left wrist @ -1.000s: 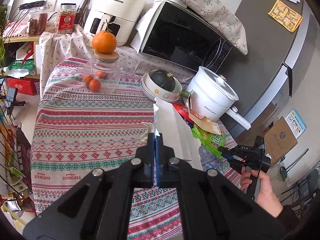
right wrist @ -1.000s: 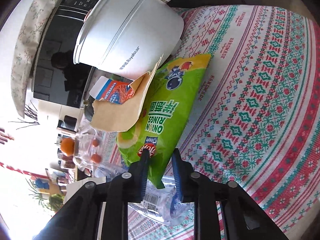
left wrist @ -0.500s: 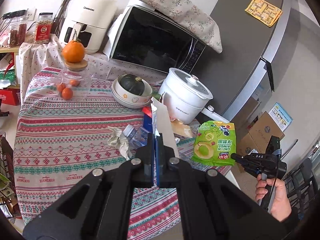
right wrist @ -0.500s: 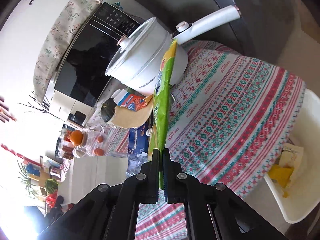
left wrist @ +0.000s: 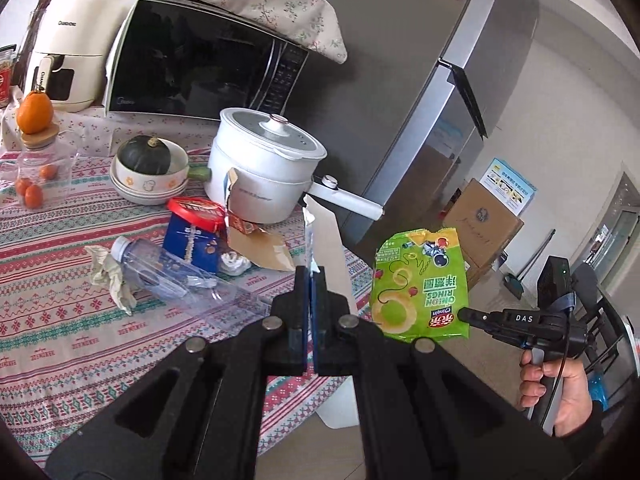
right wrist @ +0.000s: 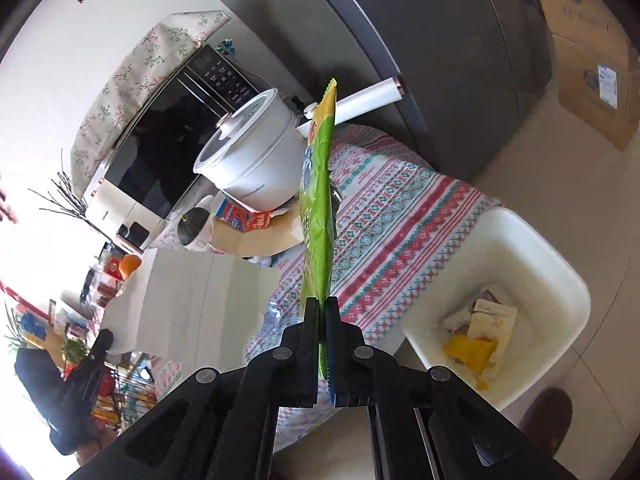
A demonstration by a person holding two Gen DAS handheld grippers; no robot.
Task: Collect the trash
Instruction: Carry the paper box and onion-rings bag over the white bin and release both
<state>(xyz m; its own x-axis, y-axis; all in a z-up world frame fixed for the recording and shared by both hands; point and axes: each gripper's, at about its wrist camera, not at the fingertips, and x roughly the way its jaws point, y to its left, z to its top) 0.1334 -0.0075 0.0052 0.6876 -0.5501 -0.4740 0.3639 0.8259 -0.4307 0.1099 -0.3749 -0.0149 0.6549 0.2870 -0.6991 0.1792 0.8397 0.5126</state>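
Two pieces now lifted off the patterned counter [left wrist: 60,332]: right tongs [right wrist: 322,344] clamped on green crinkly onion-ring bag [right wrist: 318,216], left tongs [left wrist: 311,280] clamped on white card sheet [left wrist: 328,240]; both near white plastic bin [right wrist: 532,240], ready for dropping.

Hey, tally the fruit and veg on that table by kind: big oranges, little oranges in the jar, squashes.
Big orange atop the jar: 1
Small oranges inside it: 3
Green squash in the bowl: 1
Total: 5
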